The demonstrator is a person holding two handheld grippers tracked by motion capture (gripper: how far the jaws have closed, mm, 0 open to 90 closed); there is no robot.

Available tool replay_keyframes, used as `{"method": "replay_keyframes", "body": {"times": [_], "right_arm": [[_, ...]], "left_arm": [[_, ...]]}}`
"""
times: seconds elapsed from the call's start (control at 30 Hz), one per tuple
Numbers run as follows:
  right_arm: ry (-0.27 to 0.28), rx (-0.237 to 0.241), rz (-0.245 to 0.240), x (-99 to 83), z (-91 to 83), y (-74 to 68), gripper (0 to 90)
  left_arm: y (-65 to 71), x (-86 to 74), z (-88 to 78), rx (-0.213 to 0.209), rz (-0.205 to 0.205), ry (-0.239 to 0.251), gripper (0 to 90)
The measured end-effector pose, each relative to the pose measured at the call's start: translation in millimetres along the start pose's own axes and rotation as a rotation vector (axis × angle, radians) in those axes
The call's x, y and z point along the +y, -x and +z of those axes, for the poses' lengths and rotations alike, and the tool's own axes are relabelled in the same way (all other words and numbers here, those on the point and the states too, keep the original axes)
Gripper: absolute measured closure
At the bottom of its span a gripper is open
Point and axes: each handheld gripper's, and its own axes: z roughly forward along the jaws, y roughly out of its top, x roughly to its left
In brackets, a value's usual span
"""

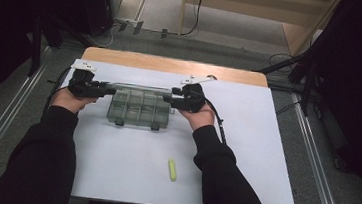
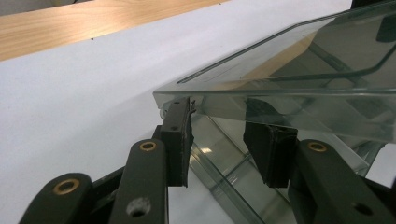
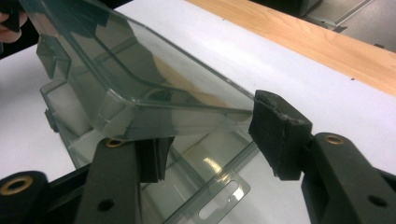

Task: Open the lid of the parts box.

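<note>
I see 1 clear plastic organiser box (image 1: 138, 109) lying on the white worktop (image 1: 127, 167), towards its far side and about centred left to right. The base sits flat and is divided by partitions into small rectangular compartments; I cannot tell whether anything is in them. Its transparent hinged lid (image 2: 299, 70) stands part-open, tilted above the base. 2 dark latches (image 1: 155, 126) sit on the near wall.
</note>
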Motion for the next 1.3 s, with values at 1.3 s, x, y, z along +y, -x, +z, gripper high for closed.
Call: {"method": "replay_keyframes", "body": {"times": [1.3], "right_arm": [[0.031, -0.036, 0.020, 25.3, 0.7, 9.5, 59.5]], "left_arm": [[-1.3, 24.0, 7.3, 0.058, 0.005, 0.044, 59.8]]}}
